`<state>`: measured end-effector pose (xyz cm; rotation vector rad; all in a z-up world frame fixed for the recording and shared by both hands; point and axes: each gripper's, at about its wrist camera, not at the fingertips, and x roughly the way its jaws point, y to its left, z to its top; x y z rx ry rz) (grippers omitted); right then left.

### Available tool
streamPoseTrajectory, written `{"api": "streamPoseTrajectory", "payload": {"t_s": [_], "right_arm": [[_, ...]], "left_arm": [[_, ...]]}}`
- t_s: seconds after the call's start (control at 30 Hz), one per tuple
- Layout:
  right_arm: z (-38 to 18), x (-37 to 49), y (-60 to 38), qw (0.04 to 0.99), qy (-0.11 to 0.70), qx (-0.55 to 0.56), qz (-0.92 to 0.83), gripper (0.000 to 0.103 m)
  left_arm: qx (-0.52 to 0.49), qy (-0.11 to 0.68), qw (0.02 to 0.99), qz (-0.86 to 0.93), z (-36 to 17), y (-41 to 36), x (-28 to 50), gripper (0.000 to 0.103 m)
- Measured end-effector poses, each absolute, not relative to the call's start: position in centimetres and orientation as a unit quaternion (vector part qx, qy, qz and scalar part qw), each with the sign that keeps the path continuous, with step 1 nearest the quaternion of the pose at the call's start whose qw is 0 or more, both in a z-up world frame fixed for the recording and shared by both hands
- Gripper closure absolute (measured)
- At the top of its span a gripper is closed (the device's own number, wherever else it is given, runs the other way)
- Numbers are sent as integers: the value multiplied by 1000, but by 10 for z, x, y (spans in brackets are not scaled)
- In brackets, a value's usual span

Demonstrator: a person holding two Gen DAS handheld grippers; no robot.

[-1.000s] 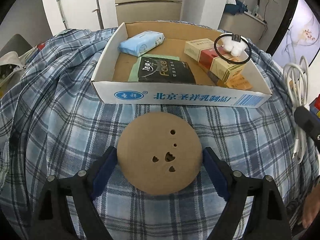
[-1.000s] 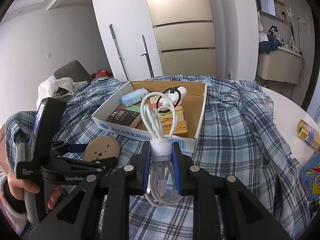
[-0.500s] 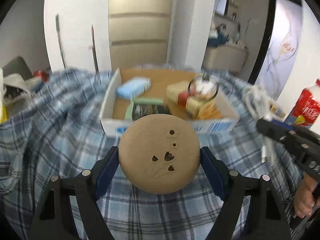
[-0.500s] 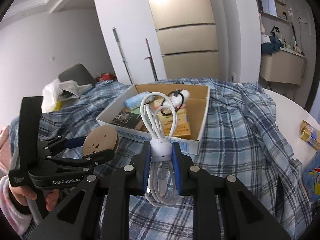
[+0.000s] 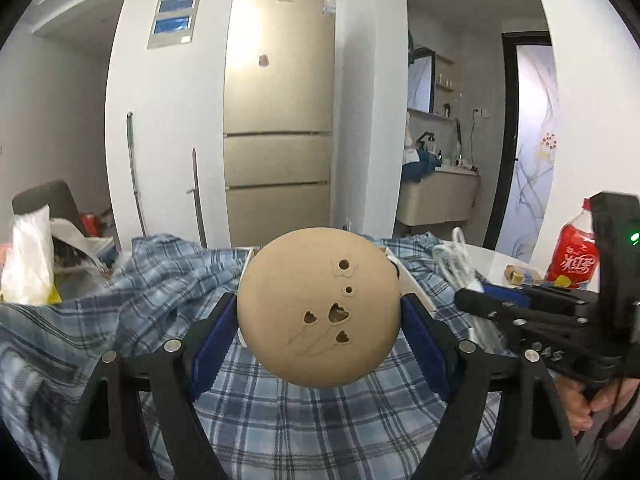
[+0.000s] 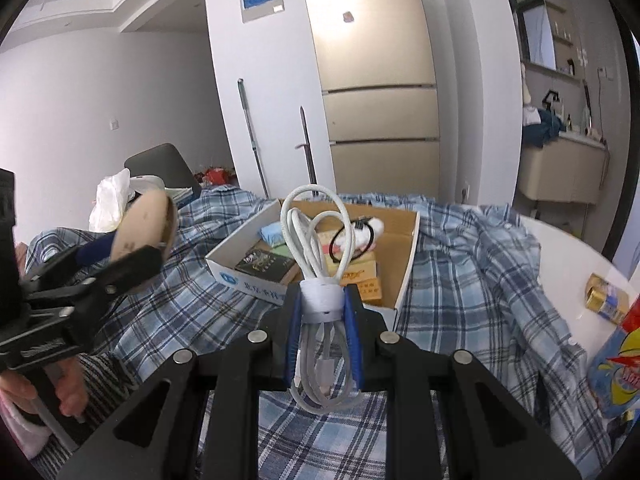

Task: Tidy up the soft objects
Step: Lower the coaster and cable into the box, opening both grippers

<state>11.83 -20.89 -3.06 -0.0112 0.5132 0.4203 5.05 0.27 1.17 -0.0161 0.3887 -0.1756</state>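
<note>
Two things are in the air at once, one in each hand-held gripper. The left hand-held gripper is clamped across the sides of a tan round puff, its jaws having just closed a little onto it, and it holds the disc lifted above the plaid cloth, in front of the cardboard box. The right hand-held gripper is nearly shut, pinching a coiled white cable by its strap, just short of the box's near wall.

The step in hand looks like the carry: both items picked, neither yet put away. The next move, I judge, calls for bringing each one over the box rim, lowering it into a bare patch of the floor, then opening the jaws. The box is fairly full, so the two hands may need to go in one after the other rather than together.

Counting what I can see in the box: one blue tissue pack, one dark sachet, one black hair tie with a white fluffy piece, and some yellow cartons whose number I cannot tell. Off on the bare white bench stand one red bottle, one small gold packet and one bright snack bag.
</note>
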Motion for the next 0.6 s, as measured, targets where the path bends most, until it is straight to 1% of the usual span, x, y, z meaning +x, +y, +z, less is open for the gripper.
{"api": "streamPoseTrajectory", "payload": {"t_s": [0.13,0.27,0.47,0.6], "right_arm": [[-26,112,-202,948,245,-21,203,84],[-12,111,-201,947,248,-13,205,84],[36,115,-210,961,205,0,185,84],[74,123,-212,971,167,14,171,83]], "left_arm": [[-2,164,983,-85,32,3,37,20],[-4,147,985,-85,56,-2,33,20],[0,115,990,-78,102,-11,40,20],[-19,92,992,-81,139,-19,49,20]]}}
